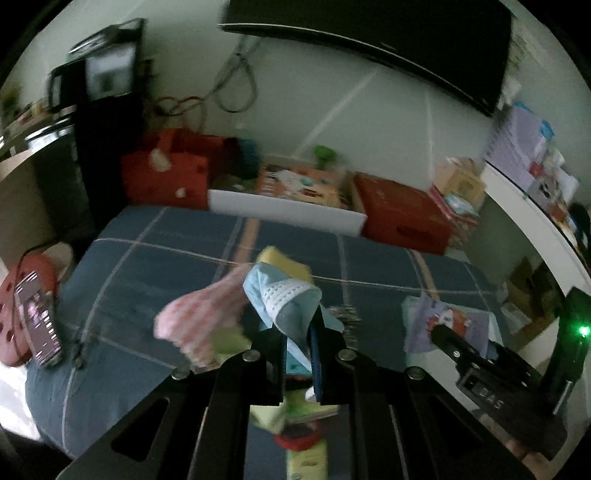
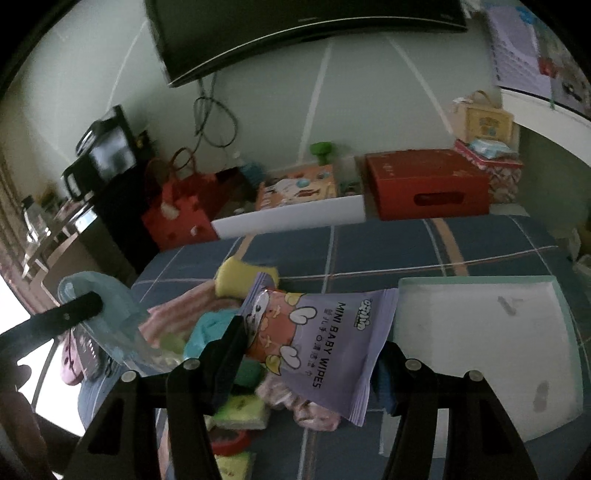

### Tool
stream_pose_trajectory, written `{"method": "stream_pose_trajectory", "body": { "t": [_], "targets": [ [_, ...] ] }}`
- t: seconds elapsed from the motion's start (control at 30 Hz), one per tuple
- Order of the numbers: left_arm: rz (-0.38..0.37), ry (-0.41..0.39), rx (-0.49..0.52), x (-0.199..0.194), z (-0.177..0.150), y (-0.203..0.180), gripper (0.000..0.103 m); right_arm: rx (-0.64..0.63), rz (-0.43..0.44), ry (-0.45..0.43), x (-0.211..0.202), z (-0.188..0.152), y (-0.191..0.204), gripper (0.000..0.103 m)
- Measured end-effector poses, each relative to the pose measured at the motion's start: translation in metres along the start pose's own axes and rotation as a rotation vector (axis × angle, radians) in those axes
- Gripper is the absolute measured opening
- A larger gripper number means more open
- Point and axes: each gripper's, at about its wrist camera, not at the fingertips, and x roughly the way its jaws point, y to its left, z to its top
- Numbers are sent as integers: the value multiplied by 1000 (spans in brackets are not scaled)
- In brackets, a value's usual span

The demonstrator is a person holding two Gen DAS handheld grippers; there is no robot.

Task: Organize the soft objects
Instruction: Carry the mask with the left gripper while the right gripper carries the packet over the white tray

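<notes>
Red boxes (image 2: 428,184) behind — white tray (image 2: 480,354) beside wipes pack (image 2: 332,339).

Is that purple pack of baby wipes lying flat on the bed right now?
No, the purple wipes pack is held up between the right gripper's fingers, above the pile of soft things on the bed.

You're facing a pale wall (image 2: 369,110) w/ a dark TV (image 2: 295,29) at 12 o'clock. Plaid blue bed (image 2: 443,251) fills the centre, black cabinet (image 2: 110,206) at 10, white shelf (image 1: 535,214) at 3. Light's dim; bright at 8.
</notes>
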Motion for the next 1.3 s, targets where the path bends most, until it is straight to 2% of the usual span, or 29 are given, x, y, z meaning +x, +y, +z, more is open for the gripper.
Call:
{"method": "stream_pose_trajectory", "body": {
  "t": [0.17,0.33,0.53,0.73,0.9,1.3],
  "targets": [
    [-45,42,70,27,-1,-39,11,80,-51,7,6,-6,-39,64],
    [-91,84,119,51,-6,-75,11,145,-148,10,6,-10,-81,64],
    [-139,115,182,71,-14,-117,11,256,-239,-1,-5,-18,-135,64],
    [-211,149,228,93,-24,-154,11,349,-295,-18,-17,-29,-173,64],
    [-270,177,281,110,-39,-183,11,413,-375,-22,-28,-38,-204,64],
    [-389,181,372,151,-60,-237,11,506,-425,-20,-17,-51,-250,65]
  ]
}}
